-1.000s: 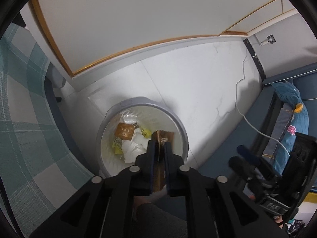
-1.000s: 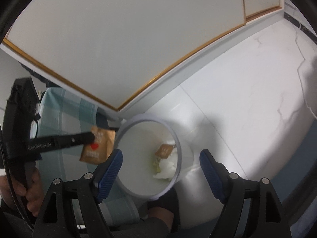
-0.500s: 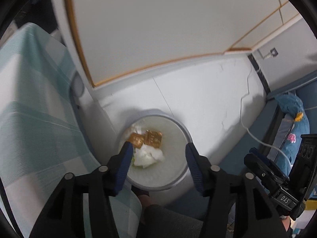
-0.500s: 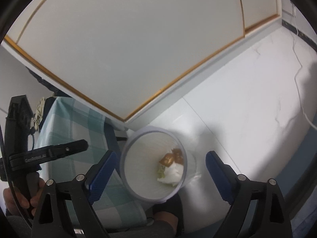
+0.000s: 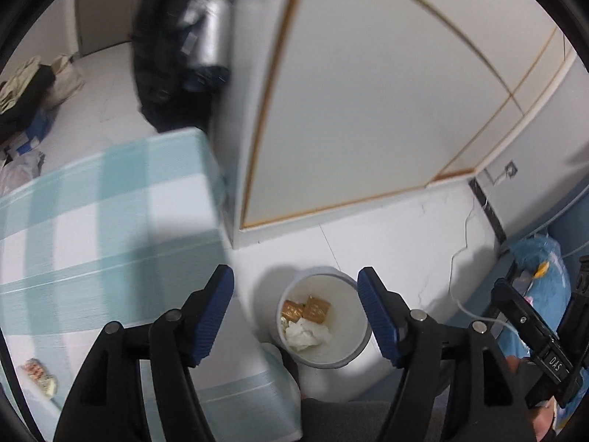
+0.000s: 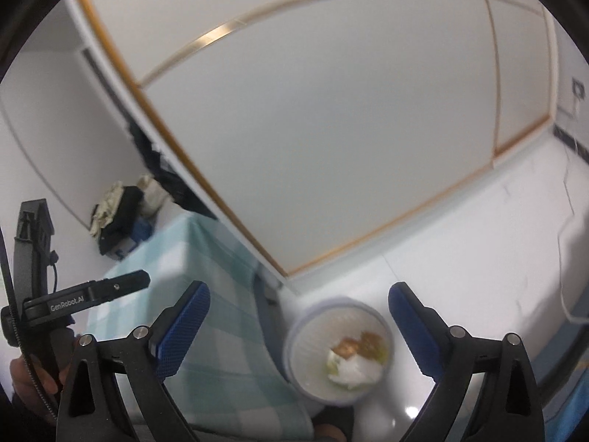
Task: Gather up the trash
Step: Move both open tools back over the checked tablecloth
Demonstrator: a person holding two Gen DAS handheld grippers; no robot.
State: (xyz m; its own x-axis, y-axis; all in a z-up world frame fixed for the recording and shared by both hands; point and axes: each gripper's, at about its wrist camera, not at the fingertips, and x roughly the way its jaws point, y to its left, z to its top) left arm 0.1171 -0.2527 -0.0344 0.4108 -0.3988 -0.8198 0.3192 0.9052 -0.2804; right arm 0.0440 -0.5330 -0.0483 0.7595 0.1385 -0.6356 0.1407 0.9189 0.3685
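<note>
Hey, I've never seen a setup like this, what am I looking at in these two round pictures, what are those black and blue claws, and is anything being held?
There is no robot here. A person holds a hand-held gripper in each hand, and a fisheye camera on each looks along its two fingers, which gives the round, bent pictures. One picture looks out from the left gripper, the other from the right gripper. The black arms with blue pads are those fingers. Both sets of jaws are opening and hold nothing. Below, on the white floor, stands a white bin with two brown wrappers and a crumpled tissue inside. Beside it is a table under a checked cloth, where a small wrapper lies near the edge.
</note>
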